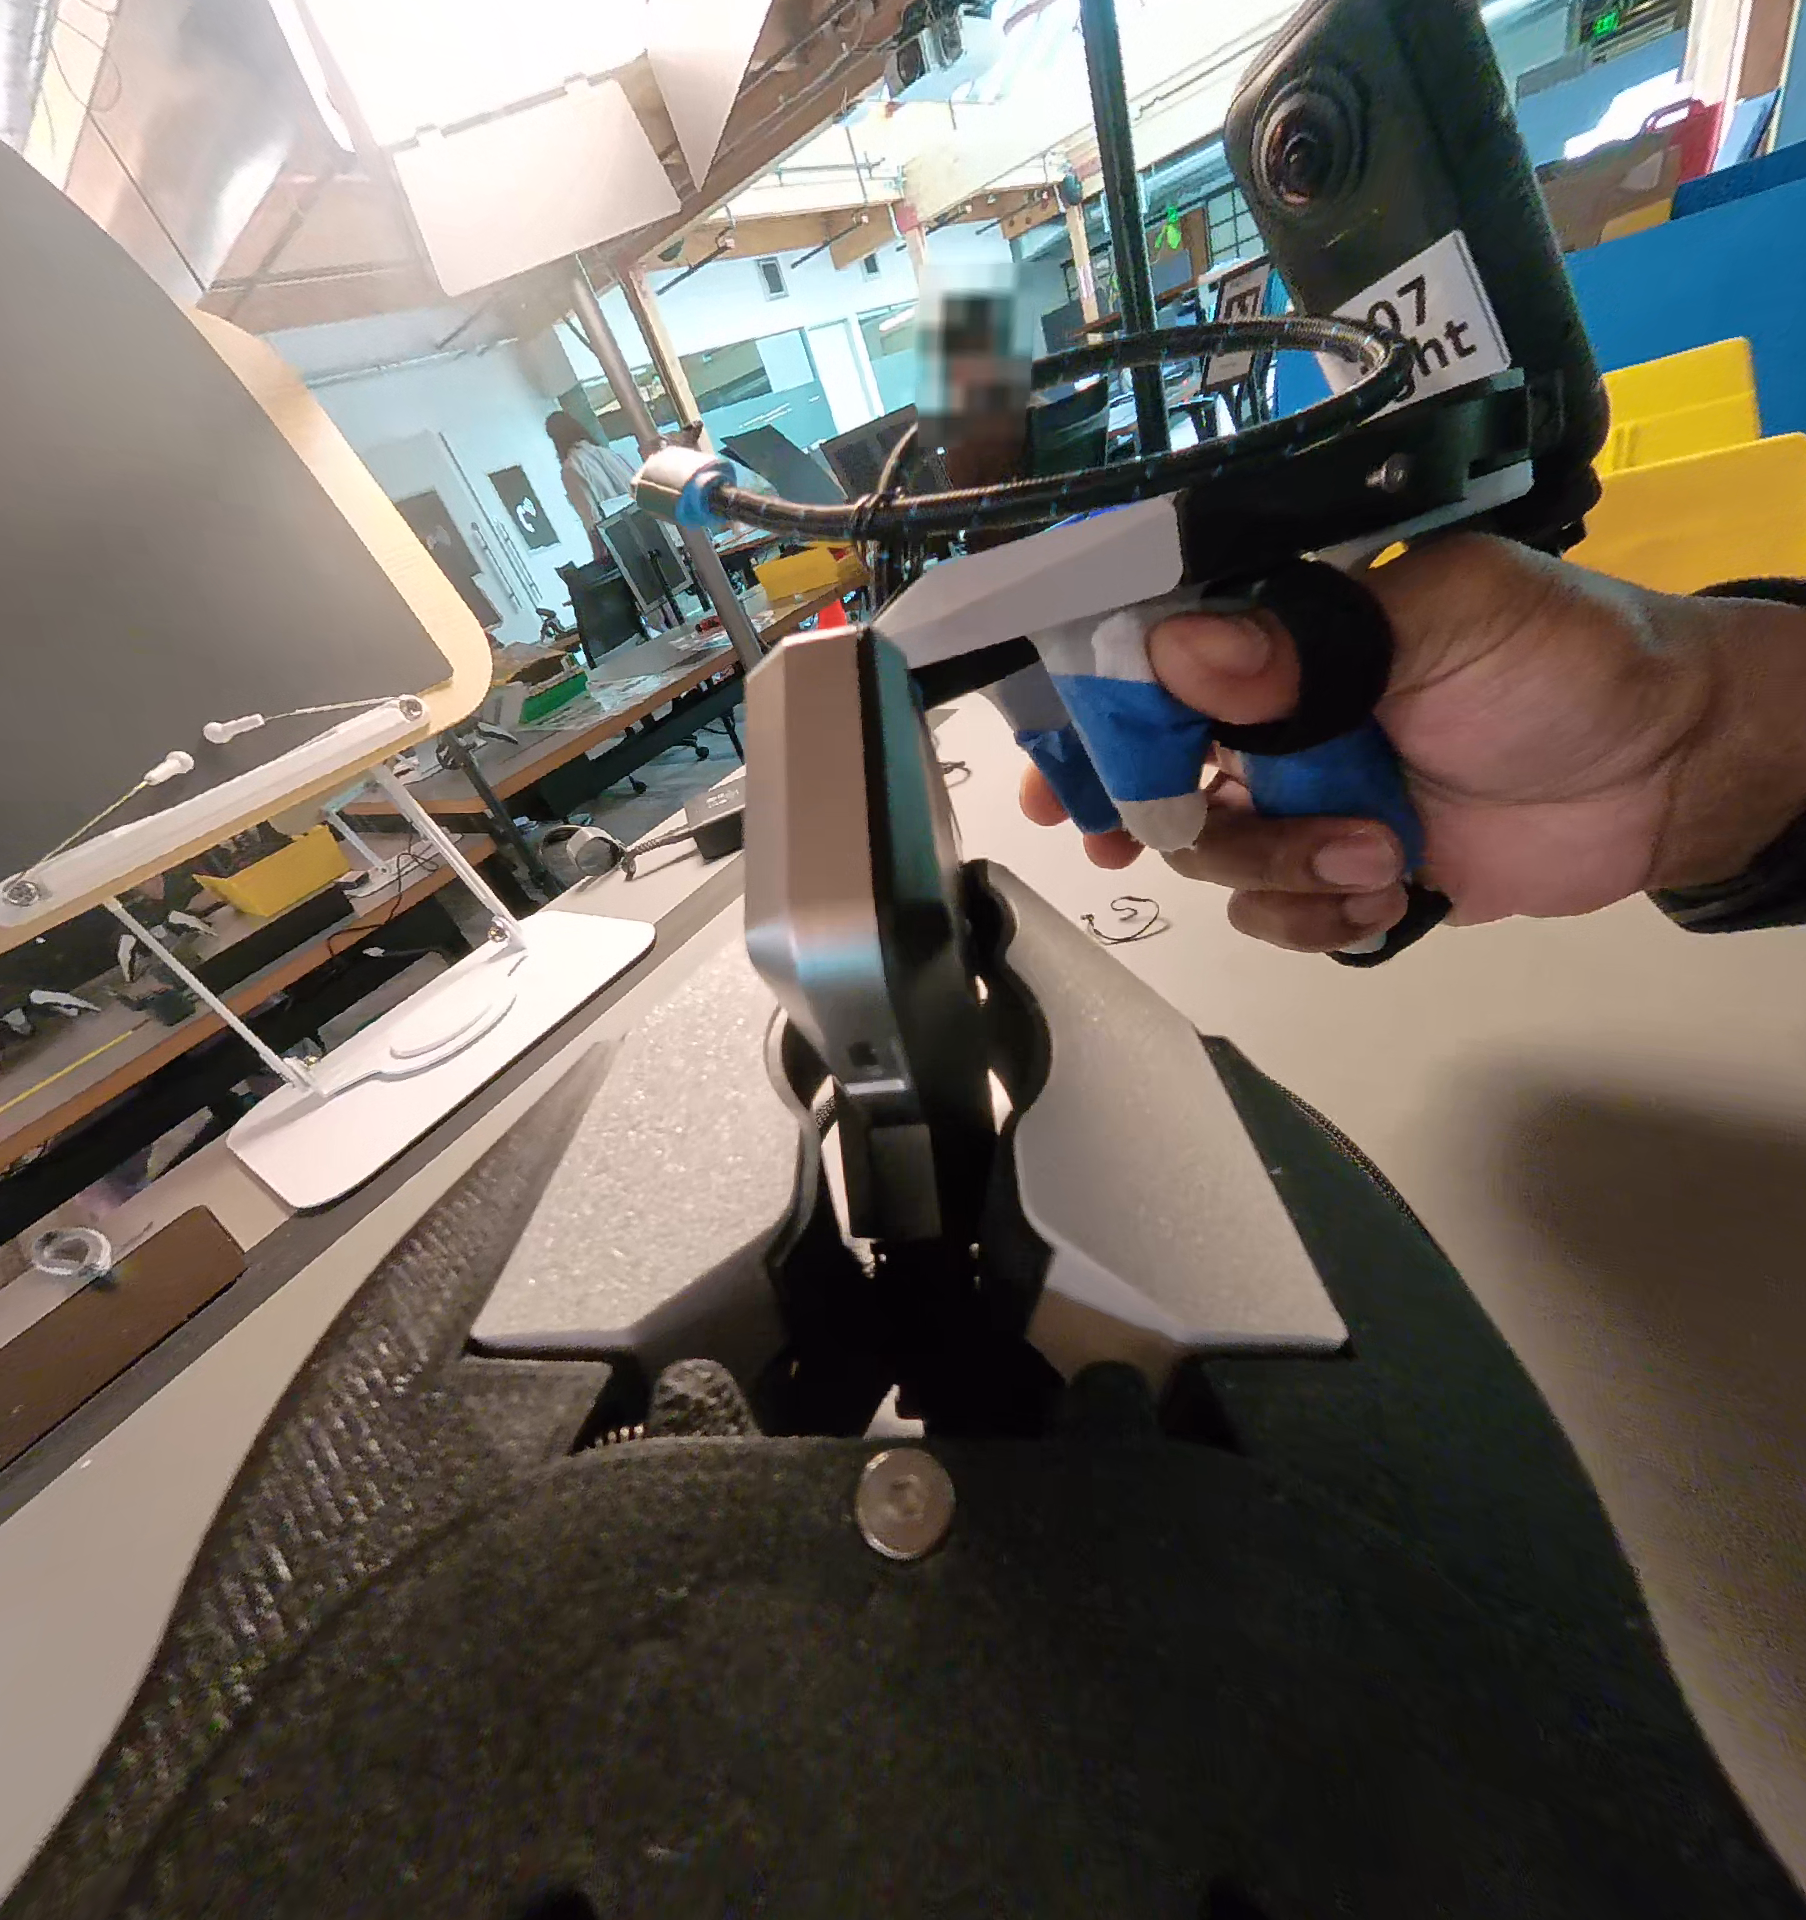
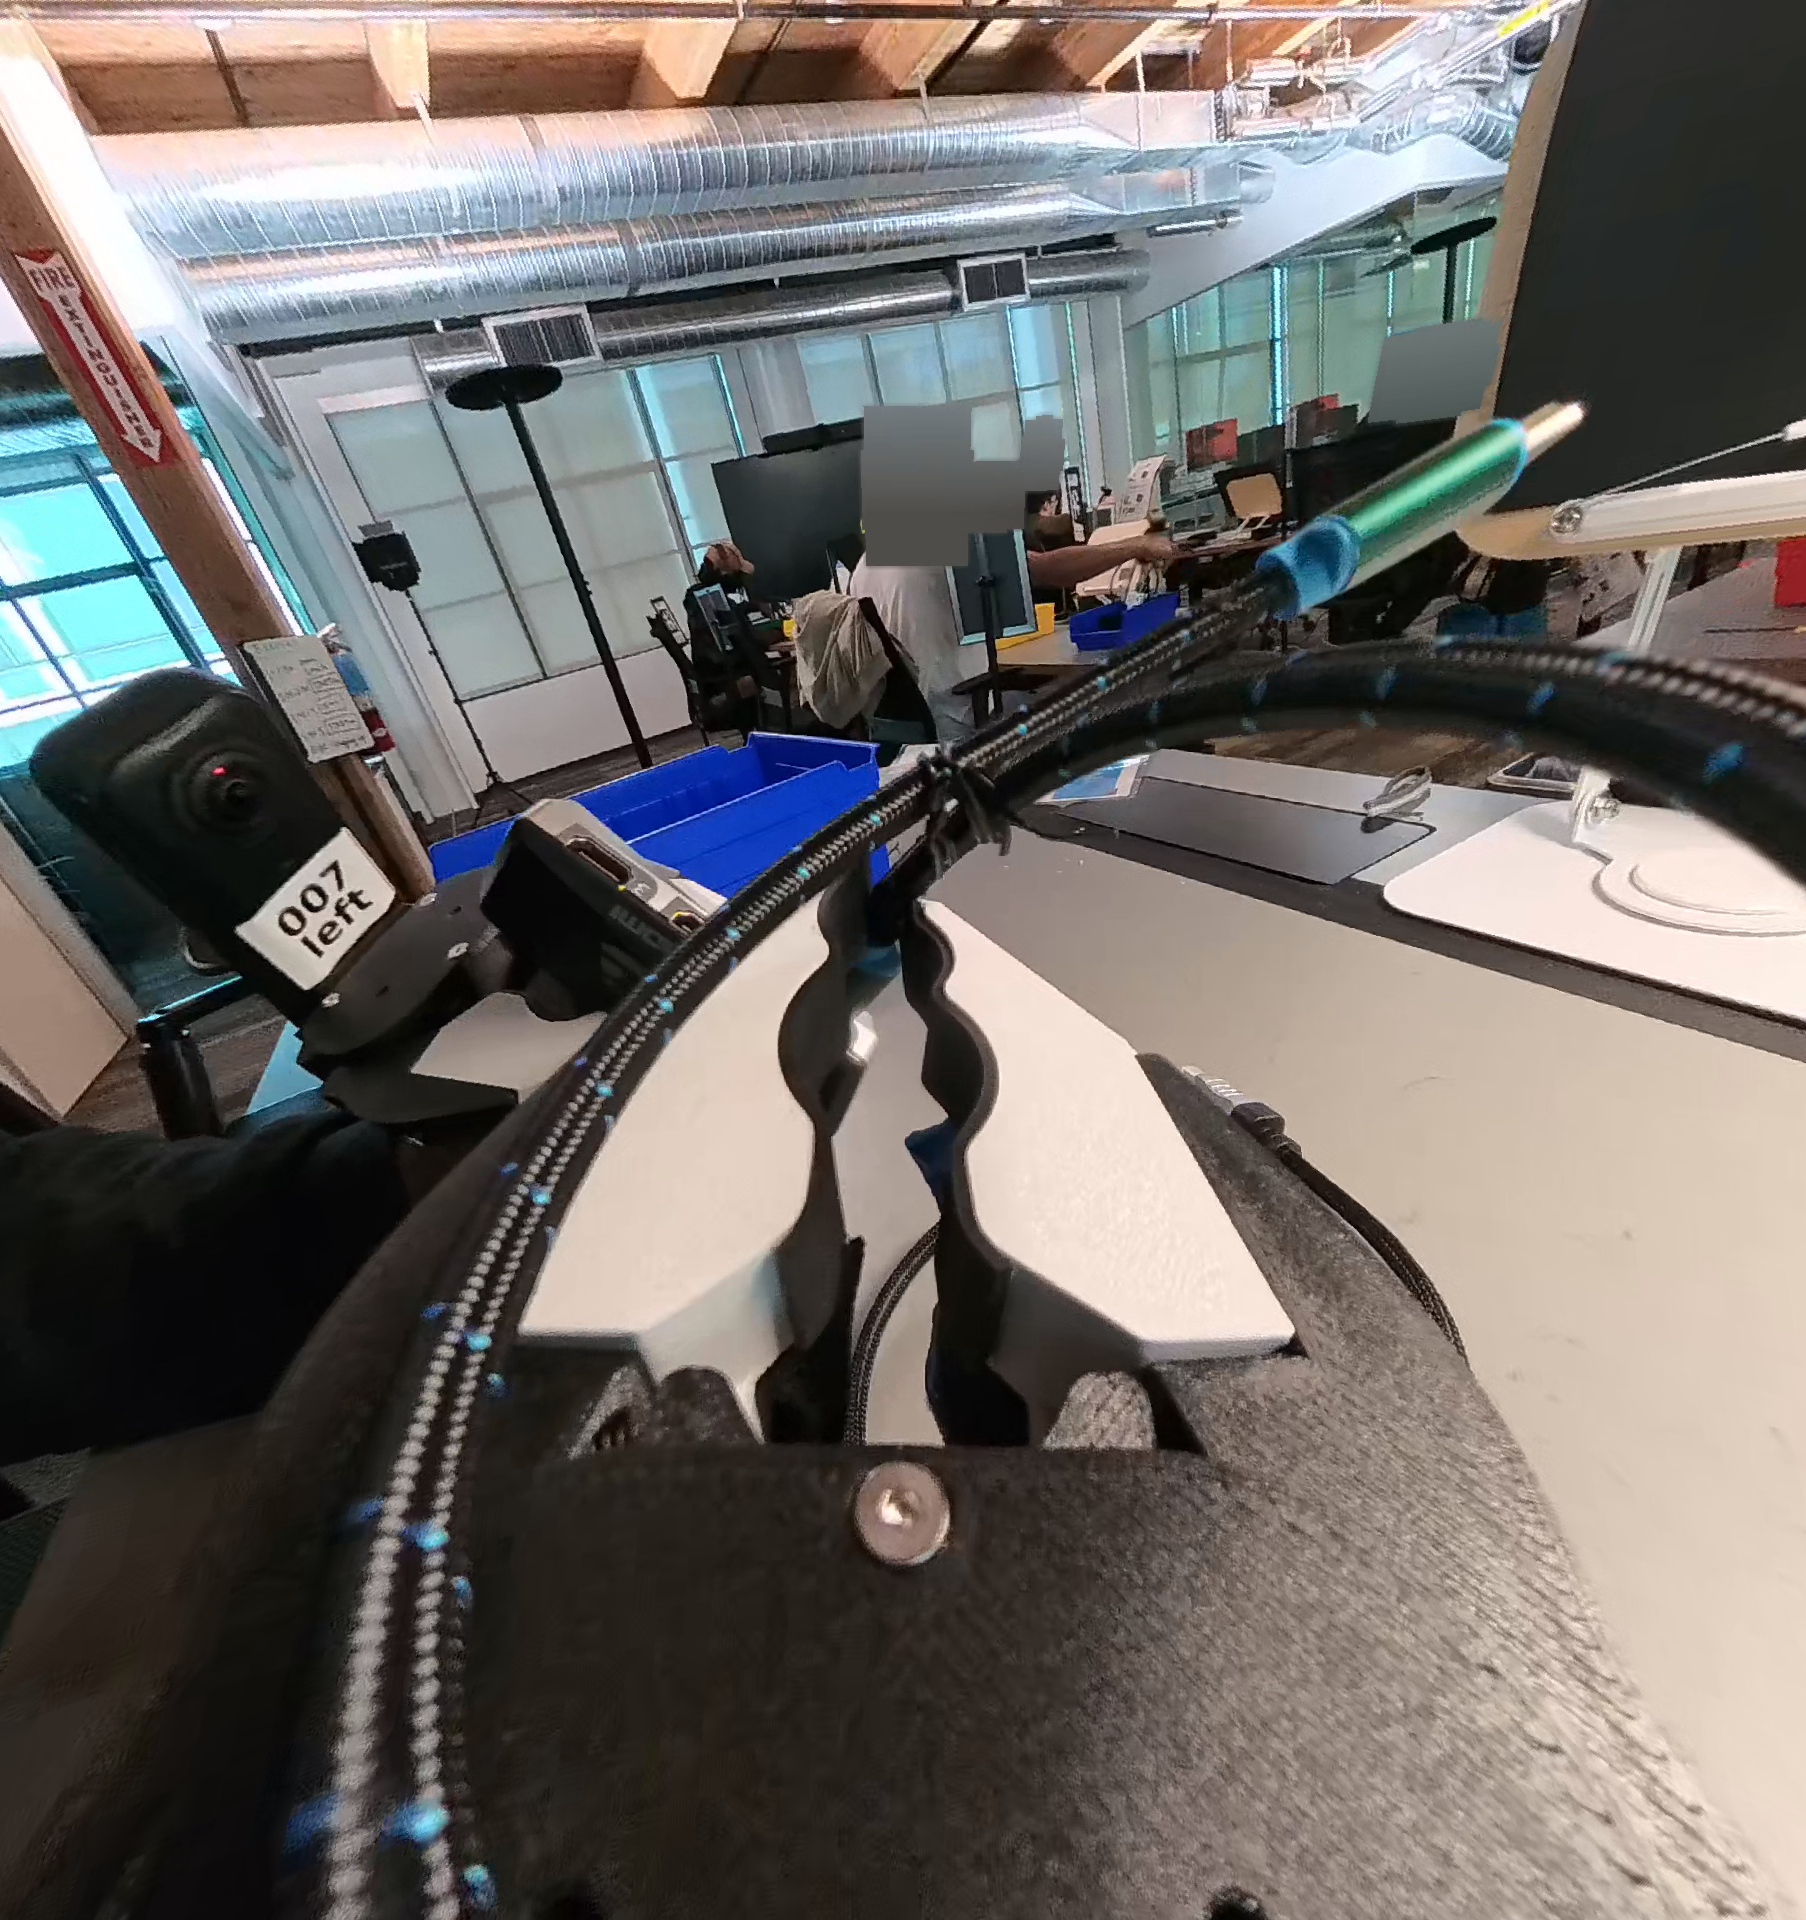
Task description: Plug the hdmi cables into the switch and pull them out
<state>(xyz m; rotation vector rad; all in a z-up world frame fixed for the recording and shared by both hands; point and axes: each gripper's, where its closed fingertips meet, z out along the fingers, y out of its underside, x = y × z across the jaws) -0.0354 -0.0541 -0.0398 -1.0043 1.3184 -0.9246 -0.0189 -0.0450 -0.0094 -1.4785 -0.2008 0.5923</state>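
My left gripper (image 1: 904, 935) is shut on the HDMI switch (image 1: 811, 883), a grey and black box held upright above the table. The switch also shows in the right wrist view (image 2: 587, 894), with an open port facing the camera. My right gripper (image 2: 883, 914) is shut on a black braided HDMI cable (image 2: 670, 997) that loops up and around it. One plug with a blue collar (image 2: 1418, 488) sticks out free in the air. In the left wrist view a hand holds the right gripper (image 1: 966, 623) just behind the switch's top; the cable's free plug (image 1: 670, 488) points left.
A white stand base (image 1: 442, 1039) carrying a dark panel (image 1: 151, 499) stands on the grey table (image 1: 1605, 1299) to the left. Blue bins (image 2: 733, 800) sit beyond the table. A dark flat pad (image 2: 1242, 821) lies at the far edge. People sit at desks in the background. Only a small space, under 4 cm, lies between the two pairs of fingers.
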